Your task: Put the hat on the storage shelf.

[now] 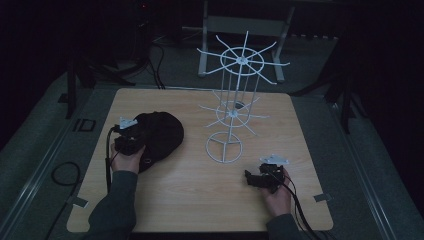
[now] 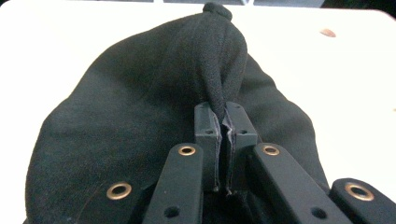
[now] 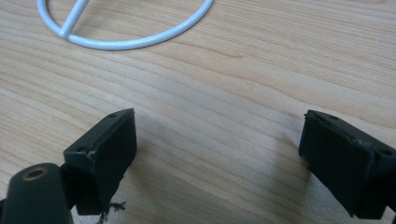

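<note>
The left gripper (image 1: 131, 142) rests on the black hat (image 1: 159, 135) at the left of the worktop (image 1: 200, 200), its jaws pinching a fold of cloth (the fold stands up). The right gripper (image 3: 219, 158) sits low near the white wire rack (image 1: 231, 107), jaws wide apart. The dim room blurs details.

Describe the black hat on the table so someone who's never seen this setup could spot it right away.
Start at the wooden table and find the white wire rack standing near its middle. Left of the rack lies the hat, a soft black fabric mound; the left claw is shut on a pinched fold of it. It is the only dark cloth thing there, while the rack is thin white wire.
</note>
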The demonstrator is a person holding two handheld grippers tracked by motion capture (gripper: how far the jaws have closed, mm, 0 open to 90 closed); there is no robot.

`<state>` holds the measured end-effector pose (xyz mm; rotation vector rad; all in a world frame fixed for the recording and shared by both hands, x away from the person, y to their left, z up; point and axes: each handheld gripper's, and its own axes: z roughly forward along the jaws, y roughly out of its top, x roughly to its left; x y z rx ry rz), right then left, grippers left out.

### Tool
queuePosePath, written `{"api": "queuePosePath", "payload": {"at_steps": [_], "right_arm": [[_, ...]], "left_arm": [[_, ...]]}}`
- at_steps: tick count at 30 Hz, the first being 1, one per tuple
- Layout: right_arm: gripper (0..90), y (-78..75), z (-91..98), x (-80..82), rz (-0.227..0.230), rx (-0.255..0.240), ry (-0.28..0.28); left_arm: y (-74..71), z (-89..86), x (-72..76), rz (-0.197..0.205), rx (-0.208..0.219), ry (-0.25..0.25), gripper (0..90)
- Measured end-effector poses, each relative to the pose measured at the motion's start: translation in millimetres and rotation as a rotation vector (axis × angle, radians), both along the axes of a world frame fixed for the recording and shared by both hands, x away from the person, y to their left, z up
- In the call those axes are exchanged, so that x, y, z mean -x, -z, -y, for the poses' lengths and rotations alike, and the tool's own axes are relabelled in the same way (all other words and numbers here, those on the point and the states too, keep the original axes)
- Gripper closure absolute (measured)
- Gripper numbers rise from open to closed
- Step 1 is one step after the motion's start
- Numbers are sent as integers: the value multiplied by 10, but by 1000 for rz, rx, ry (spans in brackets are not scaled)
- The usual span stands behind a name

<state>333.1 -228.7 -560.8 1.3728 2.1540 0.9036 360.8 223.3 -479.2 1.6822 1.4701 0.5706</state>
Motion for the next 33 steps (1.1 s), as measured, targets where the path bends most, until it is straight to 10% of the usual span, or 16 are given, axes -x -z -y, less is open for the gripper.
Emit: {"api": "queuePosePath", "payload": {"at_steps": [15, 33], "right_arm": [[111, 0, -1, 0, 0, -1, 1], [111, 0, 1, -1, 2, 0, -1]], "left_arm": [[-240, -77, 86, 98, 175, 80, 865], [-561, -125, 163, 180, 238, 116, 865]]}}
